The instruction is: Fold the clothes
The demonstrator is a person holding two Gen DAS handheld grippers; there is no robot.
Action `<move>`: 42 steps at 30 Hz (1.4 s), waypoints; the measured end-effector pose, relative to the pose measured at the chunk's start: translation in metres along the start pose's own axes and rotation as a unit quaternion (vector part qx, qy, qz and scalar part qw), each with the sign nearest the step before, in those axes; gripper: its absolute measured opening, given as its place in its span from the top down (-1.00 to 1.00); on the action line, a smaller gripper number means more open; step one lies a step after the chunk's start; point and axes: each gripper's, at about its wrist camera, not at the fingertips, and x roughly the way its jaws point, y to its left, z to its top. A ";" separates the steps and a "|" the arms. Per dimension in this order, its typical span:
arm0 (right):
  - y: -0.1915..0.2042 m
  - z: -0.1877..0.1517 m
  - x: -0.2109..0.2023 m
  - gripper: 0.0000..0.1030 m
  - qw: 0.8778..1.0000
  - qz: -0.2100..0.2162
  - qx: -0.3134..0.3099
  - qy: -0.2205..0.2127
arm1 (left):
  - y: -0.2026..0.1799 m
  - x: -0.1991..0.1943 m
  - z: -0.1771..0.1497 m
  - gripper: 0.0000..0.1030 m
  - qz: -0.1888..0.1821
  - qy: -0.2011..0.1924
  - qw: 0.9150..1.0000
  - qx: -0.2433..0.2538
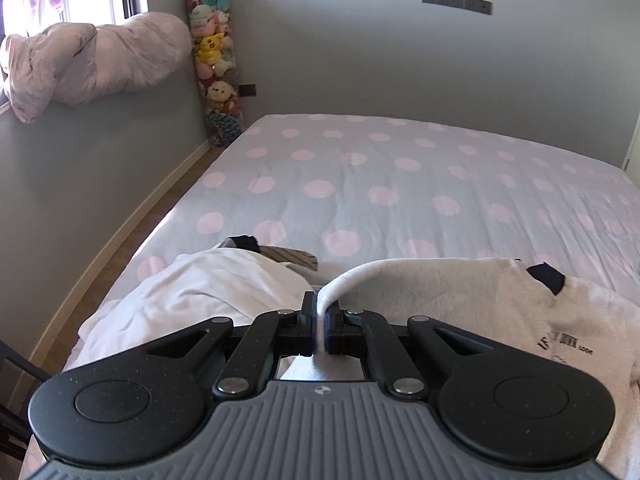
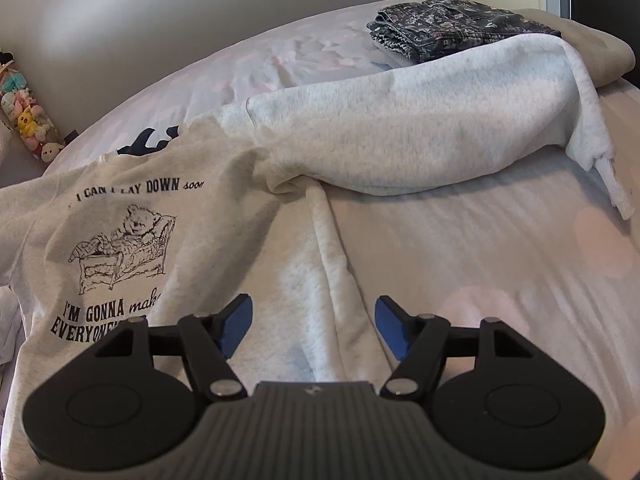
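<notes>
A light grey sweatshirt (image 2: 280, 148) with a printed bear and dark lettering lies spread on the bed, one sleeve stretched toward the far right. My left gripper (image 1: 320, 312) is shut on a fold of the sweatshirt (image 1: 460, 292), lifting a band of cloth that arcs up from the fabric into its jaws. My right gripper (image 2: 312, 324) hovers open over the sweatshirt's lower side, its blue pads (image 2: 240, 320) wide apart above a crease, with nothing pressed between them.
A white garment (image 1: 192, 296) lies heaped at the bed's near left. Folded dark floral clothes (image 2: 448, 26) rest on a beige item at the bed's far right corner. The spotted sheet (image 1: 400, 184) covers the bed; a wall and a plush-toy holder (image 1: 214, 60) stand left.
</notes>
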 end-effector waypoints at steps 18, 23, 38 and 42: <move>0.001 0.002 0.038 -0.37 0.998 -0.032 0.005 0.059 | 0.030 0.116 -0.038 0.70 0.074 0.055 0.995 0.042; -0.003 0.003 0.029 -0.37 0.998 -0.025 0.019 0.049 | 0.020 0.060 -0.043 0.11 0.049 0.012 0.998 0.035; -0.006 0.012 -0.036 -0.17 0.983 0.023 -0.099 0.154 | -0.048 -0.023 -0.165 0.11 -0.100 0.150 0.977 0.116; -0.009 0.007 -0.037 -0.16 0.972 0.007 -0.134 0.194 | -0.059 -0.018 -0.195 0.11 -0.111 0.182 0.968 0.132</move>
